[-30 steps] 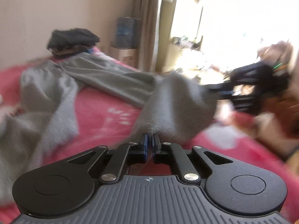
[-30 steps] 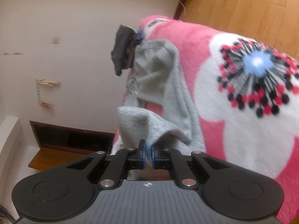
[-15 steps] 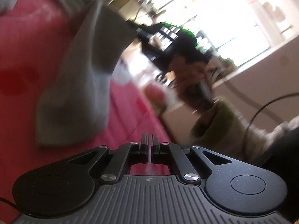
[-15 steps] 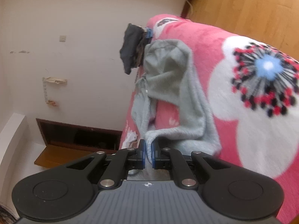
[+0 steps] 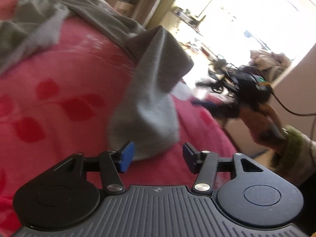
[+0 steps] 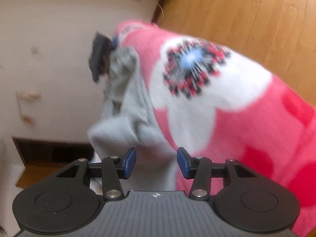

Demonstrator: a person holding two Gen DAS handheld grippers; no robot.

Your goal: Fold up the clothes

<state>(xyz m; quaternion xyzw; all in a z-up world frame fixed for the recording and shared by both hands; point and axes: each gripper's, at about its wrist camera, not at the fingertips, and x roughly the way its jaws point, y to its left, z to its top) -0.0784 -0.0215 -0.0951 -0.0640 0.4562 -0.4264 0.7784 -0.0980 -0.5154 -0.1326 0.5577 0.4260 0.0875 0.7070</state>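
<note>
Both grippers stand with their blue-padded fingers spread wide and nothing clamped between them. Ahead of the left gripper, a grey garment lies on a pink blanket; its nearest end is a folded-over lump that rises to a peak just beyond the fingertips, sitting in line with the gap and closer to the left pad. From that lump the cloth runs away up and to the left, spreading in loose folds toward the far end of the blanket. Off to the right of this gripper, well apart, a hand in a green cuff holds the other black tool, blurred. In front of the right gripper, the same grey cloth bunches just past the fingertips and passes down between the open pads, trailing away upward toward a dark bundle at the blanket's far edge. To the right of it the blanket shows a large white flower print, with wooden floor beyond.
</note>
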